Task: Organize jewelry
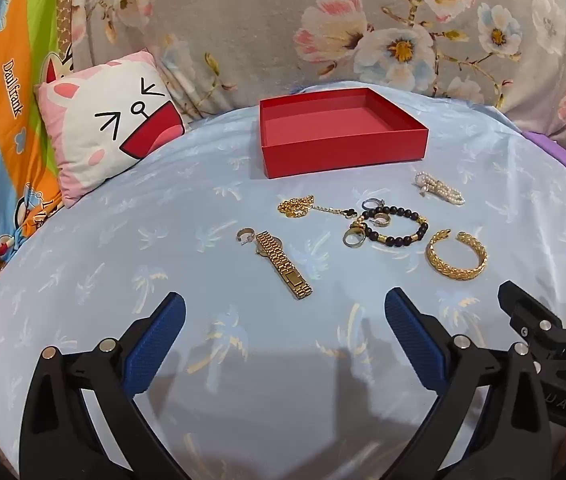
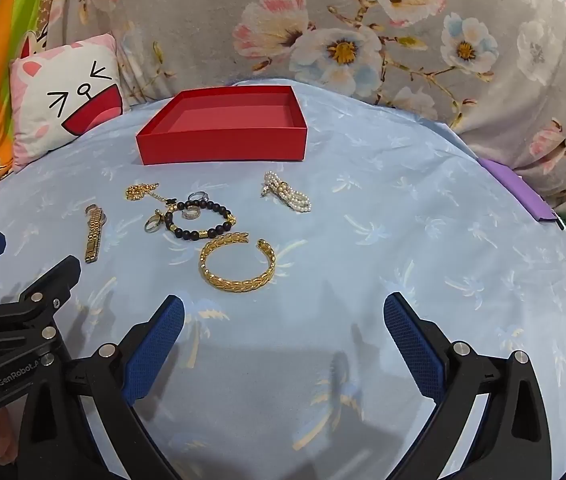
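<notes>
Both tools hang above a light blue sheet (image 1: 123,240) printed with palm trees, and nothing is between their blue pads. The left tool (image 1: 285,312) stands wide at the bottom of the left wrist view; the right tool (image 2: 284,314) stands just as wide at the bottom of the right wrist view. Each shows at the edge of the other's view.

A red box (image 1: 343,152) sits open and empty at upper centre of the left wrist view, its long axis running left to right. All the jewelry lies on the sheet below it, outside the box.

A gold watch band (image 1: 285,266) lies straight, its long axis running from upper left to lower right in the left wrist view; a small hoop (image 1: 245,235) lies at its upper end. Right of it, a gold chain (image 1: 297,206) is bunched, with a tail stretching right to a dark clover charm. A black bead bracelet (image 1: 397,226) lies flat, with rings (image 1: 373,204) on and around its left side. A gold cuff (image 1: 457,254) lies flat at lower right, its gap facing the upper edge of the frame. A pearl strand (image 1: 439,189) lies at the upper right of the group, slanting down to the right.

A cat-face pillow (image 1: 111,120) leans at upper left, and floral fabric (image 1: 323,20) fills the top.
</notes>
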The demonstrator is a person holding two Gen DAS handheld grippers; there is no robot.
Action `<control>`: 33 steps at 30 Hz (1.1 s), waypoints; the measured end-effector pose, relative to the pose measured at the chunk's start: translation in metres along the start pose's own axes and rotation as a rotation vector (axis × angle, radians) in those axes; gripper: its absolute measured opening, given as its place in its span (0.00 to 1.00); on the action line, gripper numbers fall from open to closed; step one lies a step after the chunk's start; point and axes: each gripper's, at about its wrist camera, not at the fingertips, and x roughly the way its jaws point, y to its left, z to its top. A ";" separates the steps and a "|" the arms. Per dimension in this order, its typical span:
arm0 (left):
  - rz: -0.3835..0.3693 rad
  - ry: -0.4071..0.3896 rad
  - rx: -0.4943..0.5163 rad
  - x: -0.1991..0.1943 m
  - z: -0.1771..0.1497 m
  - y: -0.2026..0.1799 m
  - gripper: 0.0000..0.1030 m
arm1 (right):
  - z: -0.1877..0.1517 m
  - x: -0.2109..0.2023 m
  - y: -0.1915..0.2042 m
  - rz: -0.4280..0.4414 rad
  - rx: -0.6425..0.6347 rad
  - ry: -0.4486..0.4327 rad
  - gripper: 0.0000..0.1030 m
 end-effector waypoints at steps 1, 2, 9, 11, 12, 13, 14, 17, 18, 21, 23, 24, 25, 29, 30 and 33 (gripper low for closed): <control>0.007 -0.009 0.004 -0.001 0.000 -0.001 0.94 | -0.001 -0.002 0.001 -0.011 -0.010 -0.025 0.95; 0.005 -0.006 0.001 -0.001 0.000 0.000 0.94 | -0.001 -0.003 0.001 -0.011 -0.010 -0.023 0.95; 0.012 -0.011 0.002 -0.002 0.001 0.003 0.94 | 0.000 -0.002 0.001 -0.010 -0.009 -0.016 0.95; 0.014 -0.014 0.003 -0.004 0.000 0.001 0.94 | 0.000 -0.003 0.001 -0.012 -0.012 -0.020 0.95; 0.013 -0.014 0.002 -0.005 -0.001 0.002 0.94 | -0.001 -0.003 0.001 -0.013 -0.011 -0.019 0.95; 0.015 -0.015 0.002 -0.006 -0.001 0.002 0.94 | -0.001 -0.003 0.001 -0.013 -0.012 -0.019 0.95; 0.016 -0.017 0.003 -0.006 -0.001 0.002 0.94 | -0.001 -0.003 0.001 -0.011 -0.010 -0.021 0.95; 0.012 -0.014 0.000 -0.006 0.001 0.000 0.94 | -0.001 -0.003 0.001 -0.012 -0.011 -0.020 0.95; 0.009 -0.011 -0.004 -0.005 0.002 0.001 0.94 | -0.001 -0.004 0.001 -0.012 -0.011 -0.020 0.95; 0.012 -0.012 -0.005 -0.005 0.002 0.001 0.94 | -0.003 -0.002 0.000 -0.011 -0.014 -0.020 0.95; 0.018 -0.011 -0.008 -0.004 0.003 0.001 0.94 | 0.000 -0.004 0.001 -0.013 -0.020 -0.019 0.95; 0.016 -0.011 -0.011 -0.004 0.003 0.002 0.94 | 0.002 -0.005 0.001 -0.014 -0.022 -0.018 0.95; 0.011 -0.008 -0.014 -0.003 0.003 0.002 0.94 | 0.003 -0.005 0.001 -0.014 -0.023 -0.018 0.95; 0.007 -0.004 -0.014 -0.001 0.003 0.002 0.94 | 0.002 -0.007 0.002 -0.014 -0.020 -0.018 0.95; 0.005 -0.004 -0.014 -0.001 0.002 0.002 0.94 | 0.000 -0.005 0.003 -0.013 -0.019 -0.017 0.95; 0.002 0.000 -0.013 -0.001 0.001 0.003 0.94 | 0.000 -0.005 0.003 -0.013 -0.020 -0.018 0.95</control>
